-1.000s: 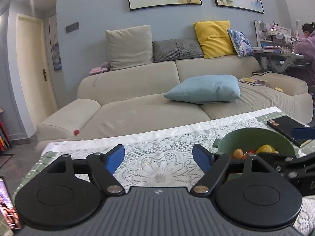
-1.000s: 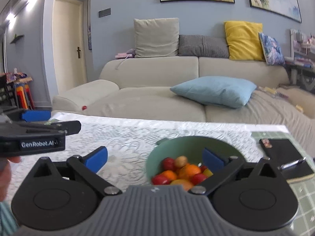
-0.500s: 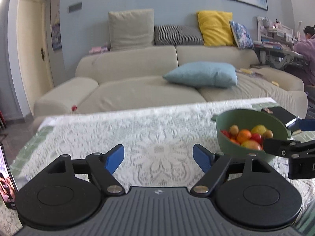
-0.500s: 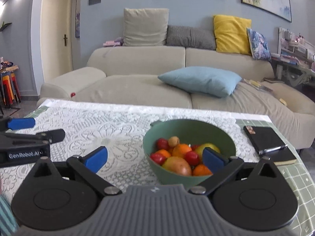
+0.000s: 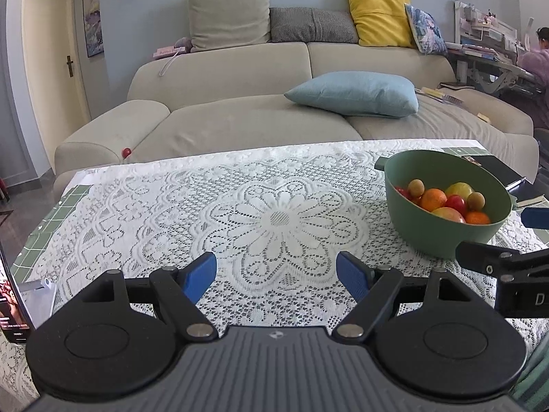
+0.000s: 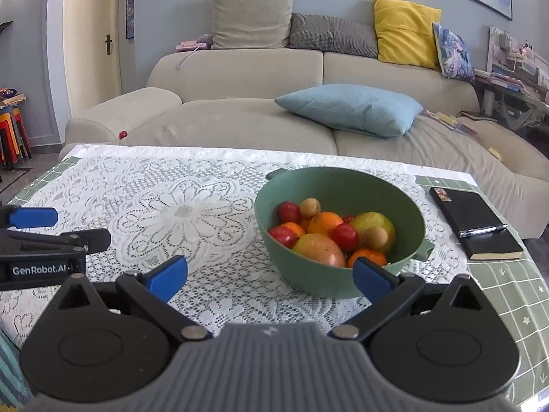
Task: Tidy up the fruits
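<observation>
Lace covers most of the desk (image 5: 281, 216), and going from the left edge across, the first thing is a phone (image 5: 10, 295) propped upright at the near corner, only its lit edge showing. Next comes the left hand-held gripper (image 5: 276, 271), poised low over the big flower in the lace with its blue fingers spread wide and nothing between them. It points at bare cloth, so I judge it is simply waiting rather than aiming at anything.

Further right, the right hand-held gripper (image 6: 269, 273) is also spread wide and empty, its right finger sitting just in front of the green bowl (image 6: 408, 206). That looks to me like a stance for reaching into the bowl or taking it by the near rim.

All the fruits (image 6: 329, 233) I can see are heaped together inside that bowl: red tomatoes, oranges, a yellow-green one, a mango-like one at the front and two small brown ones. None lies loose on the lace. This would fit fruit already gathered into the bowl, or a mixed pile about to be sorted out of it; I cannot tell which.

Right of the bowl, apart from it, a black notebook (image 6: 477, 226) lies flat with a pen (image 6: 483, 230) across it, clear of the working space.
</observation>
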The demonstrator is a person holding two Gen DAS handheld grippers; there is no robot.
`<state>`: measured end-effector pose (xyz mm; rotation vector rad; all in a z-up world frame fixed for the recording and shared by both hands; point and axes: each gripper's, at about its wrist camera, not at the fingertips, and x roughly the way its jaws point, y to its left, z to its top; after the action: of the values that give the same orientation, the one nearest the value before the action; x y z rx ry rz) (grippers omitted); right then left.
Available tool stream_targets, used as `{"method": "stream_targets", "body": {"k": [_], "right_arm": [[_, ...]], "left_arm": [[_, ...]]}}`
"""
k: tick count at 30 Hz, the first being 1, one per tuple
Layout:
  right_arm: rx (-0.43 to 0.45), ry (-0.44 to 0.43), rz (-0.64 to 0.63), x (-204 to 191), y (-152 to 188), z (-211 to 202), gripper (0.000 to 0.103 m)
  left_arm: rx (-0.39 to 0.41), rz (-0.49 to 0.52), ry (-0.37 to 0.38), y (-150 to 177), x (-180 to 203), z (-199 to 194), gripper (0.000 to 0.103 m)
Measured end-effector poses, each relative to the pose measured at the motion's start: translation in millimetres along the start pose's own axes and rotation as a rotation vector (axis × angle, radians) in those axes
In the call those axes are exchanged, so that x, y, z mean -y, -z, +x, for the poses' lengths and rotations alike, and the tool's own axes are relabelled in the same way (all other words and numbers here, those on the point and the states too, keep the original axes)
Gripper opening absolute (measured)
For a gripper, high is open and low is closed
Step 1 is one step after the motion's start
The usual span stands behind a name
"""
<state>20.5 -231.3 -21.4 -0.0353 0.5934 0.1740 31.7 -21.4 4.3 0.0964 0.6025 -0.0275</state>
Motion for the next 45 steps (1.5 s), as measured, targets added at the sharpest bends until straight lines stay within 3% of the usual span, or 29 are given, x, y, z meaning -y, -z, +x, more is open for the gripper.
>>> {"method": "stream_targets", "body": {"k": [45], "right_arm": [[-0.036, -0.025, -0.013, -1.3, 2.6, 8.4, 0.099]], "left_arm": [[-0.003, -0.003, -0.007, -3.5, -2.2, -0.2, 0.093]]}}
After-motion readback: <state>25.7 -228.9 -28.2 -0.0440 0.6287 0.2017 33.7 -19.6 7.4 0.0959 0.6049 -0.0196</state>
